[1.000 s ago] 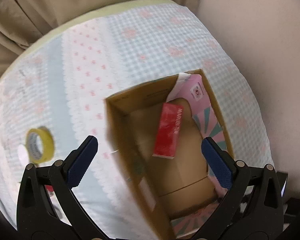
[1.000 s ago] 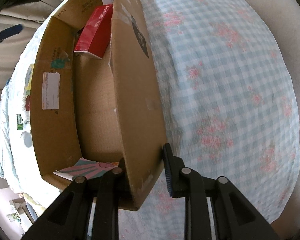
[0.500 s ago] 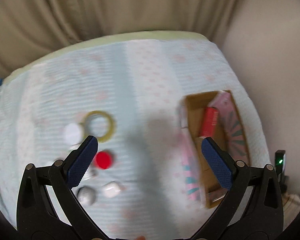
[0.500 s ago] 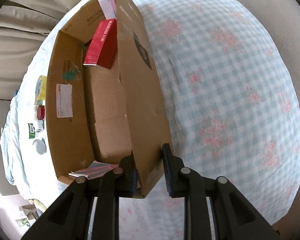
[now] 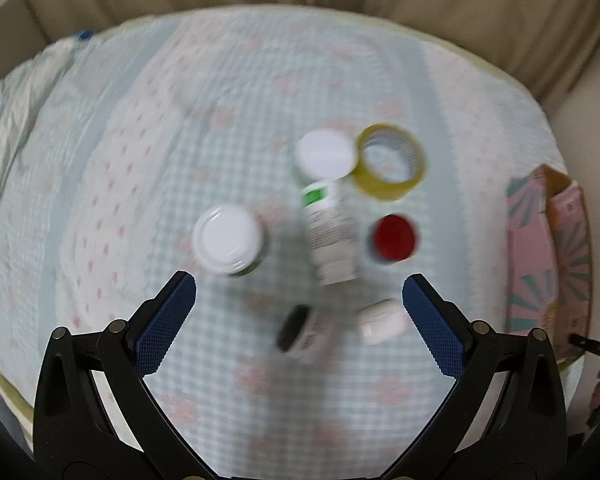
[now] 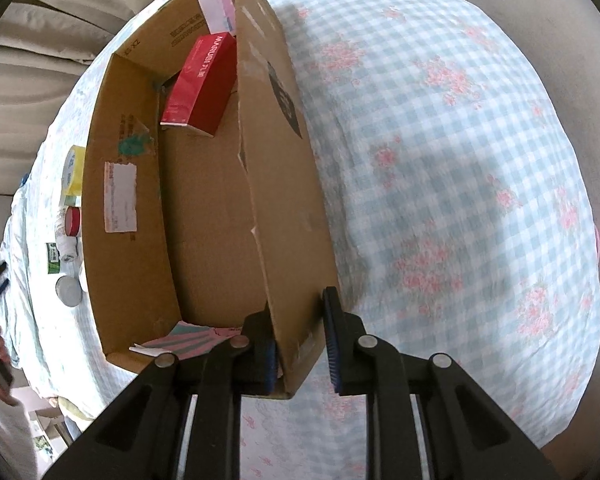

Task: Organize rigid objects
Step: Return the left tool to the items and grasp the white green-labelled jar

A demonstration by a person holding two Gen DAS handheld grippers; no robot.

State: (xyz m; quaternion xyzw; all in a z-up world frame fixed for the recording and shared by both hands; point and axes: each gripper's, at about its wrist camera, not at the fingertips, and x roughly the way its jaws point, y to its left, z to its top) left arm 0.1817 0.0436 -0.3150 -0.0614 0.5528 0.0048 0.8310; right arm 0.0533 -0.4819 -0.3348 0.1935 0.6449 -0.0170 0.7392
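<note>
Right hand-held gripper (image 6: pixel 300 340) clenched on cardboard box (image 6: pixel 276 184) wall; left hand-held gripper (image 5: pixel 300 312) released above lying white bottle (image 5: pixel 330 232), between its fingers

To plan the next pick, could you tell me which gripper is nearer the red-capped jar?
Left gripper hovers open just above the red-capped jar; right gripper clamps the cardboard box wall, farther away.

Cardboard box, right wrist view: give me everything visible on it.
The cardboard box is brown corrugated, open-topped, worn, with torn label patches on one inner wall. It sits on the checked cloth. A red carton leans tilted inside at the far end; pink striped paper lies at the near end. The right gripper is shut on its near side wall, one finger inside, one outside.
</note>
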